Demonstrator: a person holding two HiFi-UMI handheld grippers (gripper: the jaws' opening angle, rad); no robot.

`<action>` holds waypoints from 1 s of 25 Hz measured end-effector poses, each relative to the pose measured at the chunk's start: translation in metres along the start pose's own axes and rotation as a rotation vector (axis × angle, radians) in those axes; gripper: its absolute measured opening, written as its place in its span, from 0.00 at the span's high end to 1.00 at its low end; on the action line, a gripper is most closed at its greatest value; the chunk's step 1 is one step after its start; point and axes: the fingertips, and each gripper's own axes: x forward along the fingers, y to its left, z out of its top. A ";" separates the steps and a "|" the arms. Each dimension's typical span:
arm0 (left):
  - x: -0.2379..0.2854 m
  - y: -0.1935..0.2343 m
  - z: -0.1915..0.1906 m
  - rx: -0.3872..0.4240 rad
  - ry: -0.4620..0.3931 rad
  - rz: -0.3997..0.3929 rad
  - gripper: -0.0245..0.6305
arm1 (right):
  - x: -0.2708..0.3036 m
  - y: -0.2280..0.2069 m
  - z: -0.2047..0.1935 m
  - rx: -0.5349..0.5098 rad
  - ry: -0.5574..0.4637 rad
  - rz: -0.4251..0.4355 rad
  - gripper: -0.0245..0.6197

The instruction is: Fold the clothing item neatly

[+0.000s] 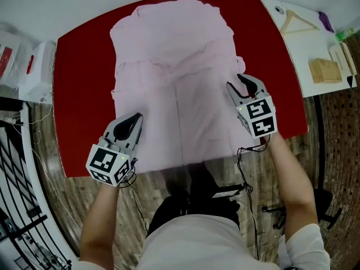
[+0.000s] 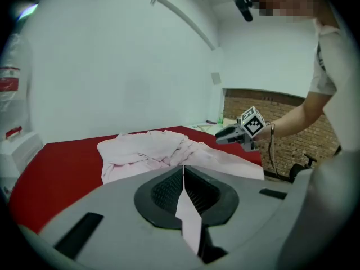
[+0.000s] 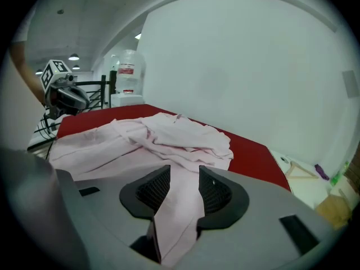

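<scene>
Looking down on a red desk (image 1: 84, 66) with a pink garment (image 1: 174, 49) spread from centre to 12 o'clock. Seems light, soft, floppy, so best pinched at the side edges. Got left gripper (image 2: 183, 170) at 8 o'clock with fingers (image 2: 166, 191) shut on a thin fold, and right gripper (image 3: 183, 176) at 3 o'clock with fingers (image 3: 153, 191) wider, clamping a thicker bunch.

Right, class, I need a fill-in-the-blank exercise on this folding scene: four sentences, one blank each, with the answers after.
1. The garment spread on the table is ____ in colour.
2. The table's top is ____.
3. The left gripper and the right gripper each have their jaws closed on the ____.
4. On the white surface beside the table lies a wooden ____.
Missing words: pink; red; garment; hanger.
</scene>
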 end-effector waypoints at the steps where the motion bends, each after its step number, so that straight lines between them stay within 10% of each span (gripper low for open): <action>1: -0.011 -0.004 -0.002 -0.015 -0.010 -0.010 0.95 | -0.008 0.007 -0.003 0.027 -0.002 -0.005 0.71; 9: -0.092 -0.033 -0.041 -0.095 -0.044 -0.087 0.95 | -0.070 0.056 -0.032 0.096 0.020 -0.112 0.91; 25: -0.175 -0.061 -0.134 -0.182 -0.015 -0.110 0.95 | -0.146 0.143 -0.074 0.176 0.040 -0.132 0.92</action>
